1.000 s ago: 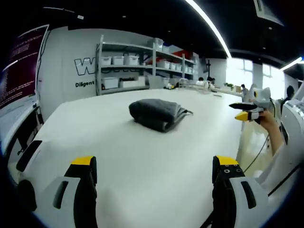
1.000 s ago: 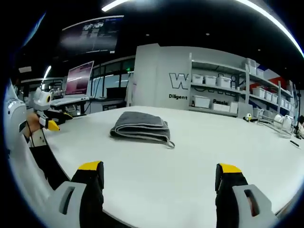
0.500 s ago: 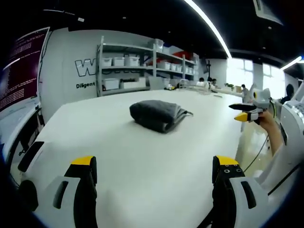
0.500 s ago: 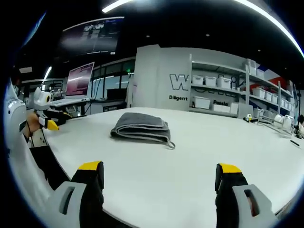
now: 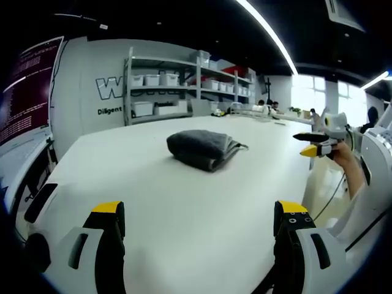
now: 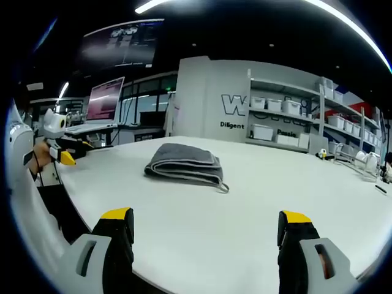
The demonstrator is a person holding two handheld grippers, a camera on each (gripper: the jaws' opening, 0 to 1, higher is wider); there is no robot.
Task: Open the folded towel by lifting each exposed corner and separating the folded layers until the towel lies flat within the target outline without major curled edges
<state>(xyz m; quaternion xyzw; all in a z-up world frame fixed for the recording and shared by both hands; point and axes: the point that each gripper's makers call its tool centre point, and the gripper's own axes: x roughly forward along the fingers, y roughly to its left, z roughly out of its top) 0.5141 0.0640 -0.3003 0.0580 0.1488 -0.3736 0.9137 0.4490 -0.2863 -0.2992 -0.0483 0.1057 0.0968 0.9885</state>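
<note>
A dark grey folded towel lies on the white table, well ahead of my left gripper, whose jaws stand open over bare tabletop. In the right gripper view the same towel shows its stacked folds, with a small loop trailing at its right corner. My right gripper is open too, short of the towel with nothing between its jaws. The right gripper also appears at the far right of the left gripper view, held in a hand. The left gripper appears at the left of the right gripper view.
Metal shelves with white bins stand against the back wall. A lettered white wall and monitor screens lie behind the table. A dark chair part sits off the table's left edge. A person's white sleeve is at the right.
Both views have shifted only slightly; the towel lies as before and both grippers stay open.
</note>
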